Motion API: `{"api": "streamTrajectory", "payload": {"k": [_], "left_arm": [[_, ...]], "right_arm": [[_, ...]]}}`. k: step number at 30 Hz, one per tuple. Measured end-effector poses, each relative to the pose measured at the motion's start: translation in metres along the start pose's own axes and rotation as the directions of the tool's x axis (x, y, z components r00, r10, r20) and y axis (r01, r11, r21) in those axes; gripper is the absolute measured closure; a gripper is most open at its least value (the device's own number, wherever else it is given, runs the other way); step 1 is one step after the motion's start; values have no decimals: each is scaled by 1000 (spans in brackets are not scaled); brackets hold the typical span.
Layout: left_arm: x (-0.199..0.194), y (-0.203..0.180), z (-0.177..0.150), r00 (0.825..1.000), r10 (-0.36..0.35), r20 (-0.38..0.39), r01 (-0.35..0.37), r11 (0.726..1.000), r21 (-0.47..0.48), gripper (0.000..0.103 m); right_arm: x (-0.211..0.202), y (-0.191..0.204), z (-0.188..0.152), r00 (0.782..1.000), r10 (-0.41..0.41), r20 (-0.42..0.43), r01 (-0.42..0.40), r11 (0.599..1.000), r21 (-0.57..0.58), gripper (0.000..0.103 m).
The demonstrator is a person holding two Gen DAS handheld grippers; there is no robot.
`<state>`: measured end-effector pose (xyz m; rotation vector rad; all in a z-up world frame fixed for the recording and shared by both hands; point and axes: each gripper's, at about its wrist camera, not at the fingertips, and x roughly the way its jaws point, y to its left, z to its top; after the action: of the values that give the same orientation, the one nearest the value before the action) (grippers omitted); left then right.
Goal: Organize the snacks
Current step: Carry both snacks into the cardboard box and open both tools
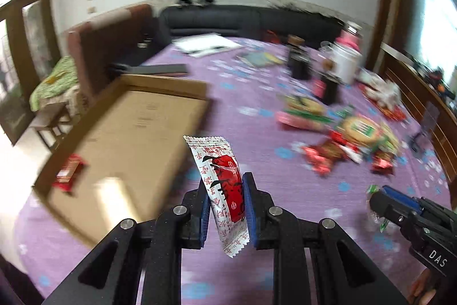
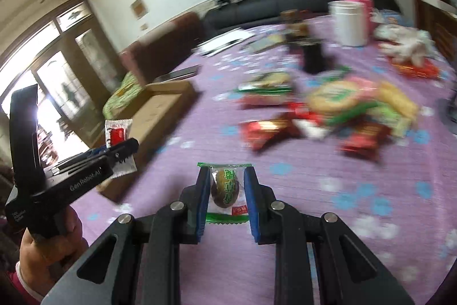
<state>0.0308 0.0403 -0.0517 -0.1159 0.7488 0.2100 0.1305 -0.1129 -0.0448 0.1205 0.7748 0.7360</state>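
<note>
My left gripper [image 1: 225,185] is shut on a long white and red snack packet [image 1: 221,185], held upright above the purple tablecloth. The same gripper [image 2: 125,149] and packet [image 2: 115,135] show at the left of the right wrist view. My right gripper [image 2: 225,173] is shut on a clear, green-edged packet with a dark fruit inside [image 2: 225,190]. In the left wrist view that gripper [image 1: 374,197] sits at the lower right with the green packet [image 1: 377,215] partly hidden. A shallow cardboard box [image 1: 137,139] lies to the left, holding one red packet [image 1: 68,172].
A blurred pile of red, green and yellow snack packets [image 2: 328,116] lies mid-table. Dark bottles [image 1: 298,62], a white canister [image 2: 350,23] and a pink item stand behind it. Papers [image 1: 208,45] lie at the far side. A dark sofa [image 1: 228,19] and brown chair [image 1: 114,39] stand beyond the table.
</note>
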Motion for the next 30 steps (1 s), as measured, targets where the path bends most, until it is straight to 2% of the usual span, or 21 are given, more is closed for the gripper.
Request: {"api": "streamTrajectory", "payload": {"k": [5,8,12,18,24,25,26,27,28,29,30], "left_arm": [[-6,84,7,996,90,10,-88,990,-113,81],[2,130,9,992,125,-19,-127,976,-175,81],[21,168,12,987,145,-67,-156,966,-209,81],[50,184,9,985,99,-139,-131,962,-239,80],[67,180,7,980,87,-177,-126,966,-224,79],[68,181,6,979,90,-181,-131,965,-228,77],[69,182,6,979,89,-183,-131,965,-229,63],[69,183,7,979,89,-183,-131,964,-230,54],[67,183,6,980,97,-174,-136,963,-234,36],[65,184,6,980,110,-164,-147,961,-233,28],[61,183,7,982,124,-145,-155,961,-230,28]], "right_arm": [[42,69,14,992,113,-50,-117,989,-92,80],[75,113,24,981,173,-90,-184,974,-134,80],[113,157,38,976,180,-121,-201,960,-197,80],[163,183,41,975,123,-184,-167,955,-244,80],[172,186,37,977,80,-197,-135,949,-284,78],[172,187,37,979,70,-192,-125,948,-294,78],[172,186,37,980,66,-187,-120,947,-298,77],[171,185,38,981,63,-183,-116,948,-295,70],[169,184,38,981,69,-181,-120,950,-289,66],[166,182,40,982,75,-175,-124,950,-285,59],[162,181,40,984,75,-164,-120,951,-286,53]]}}
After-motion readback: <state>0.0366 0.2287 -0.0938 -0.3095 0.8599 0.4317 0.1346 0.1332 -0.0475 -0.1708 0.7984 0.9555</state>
